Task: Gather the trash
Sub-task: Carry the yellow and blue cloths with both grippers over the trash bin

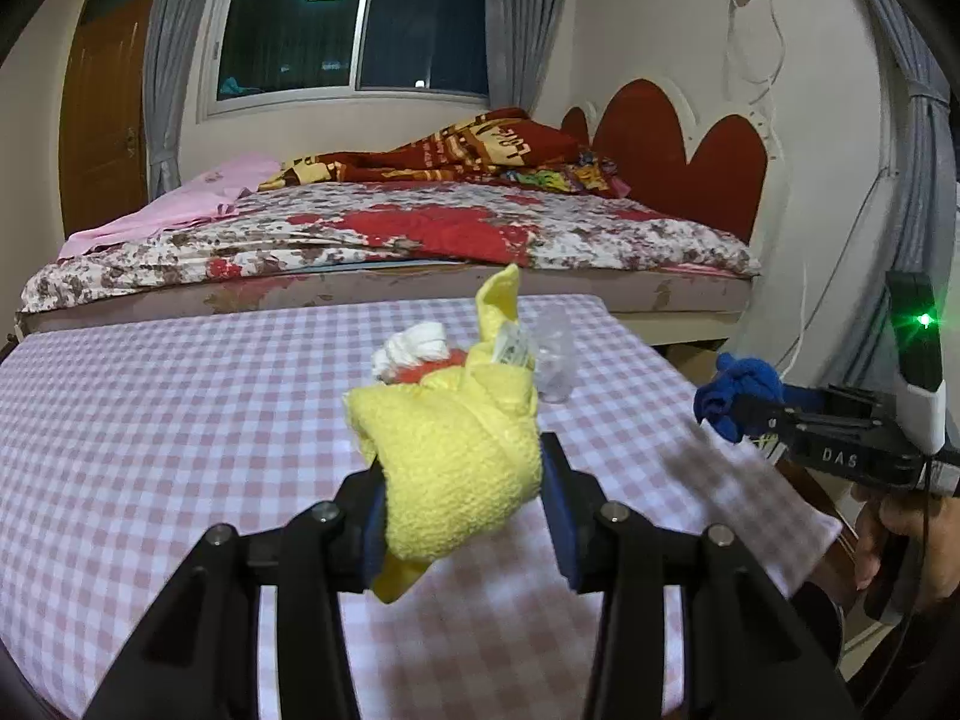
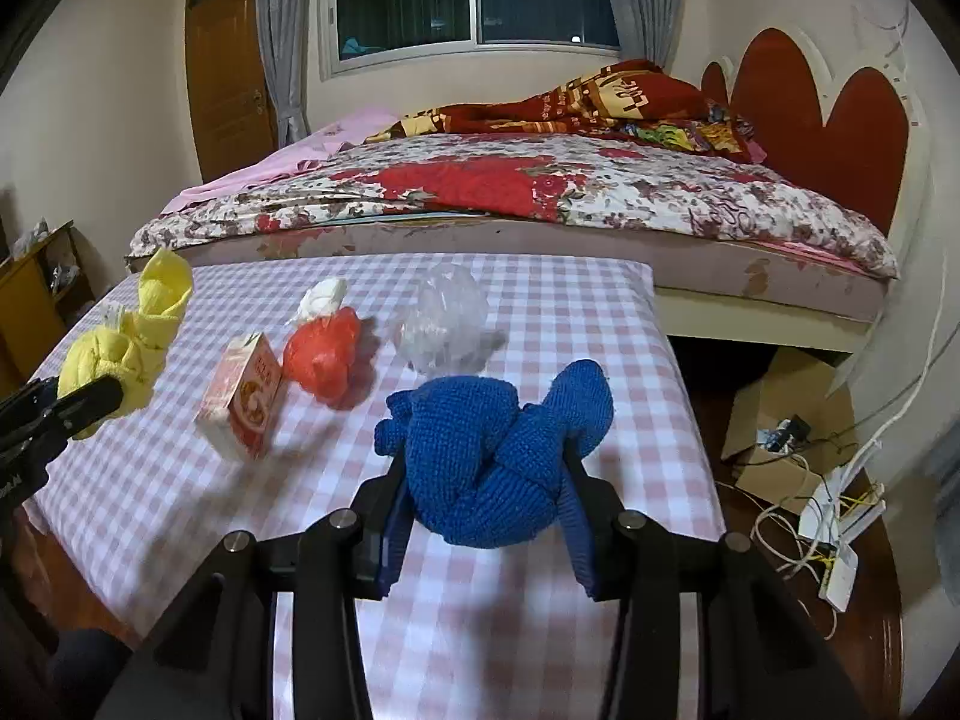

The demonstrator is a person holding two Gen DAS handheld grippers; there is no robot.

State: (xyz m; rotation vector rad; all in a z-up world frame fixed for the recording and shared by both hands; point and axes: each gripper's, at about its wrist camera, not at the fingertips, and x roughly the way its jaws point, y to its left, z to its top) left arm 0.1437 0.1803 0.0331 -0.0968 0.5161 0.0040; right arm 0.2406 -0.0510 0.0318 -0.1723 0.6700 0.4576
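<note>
Right wrist: pink-checked table [image 2: 540, 630] before floral bed [image 2: 600, 192]; fingers [image 2: 576, 480] clamped on cloths.

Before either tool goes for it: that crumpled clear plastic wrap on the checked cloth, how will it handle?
The clear plastic wrap looks thin and crumpled, so it will probably collapse under a pinch rather than resist. It likely weighs next to nothing and may skid on the checked cloth if nudged. Its glossy film could slip between pads.
</note>
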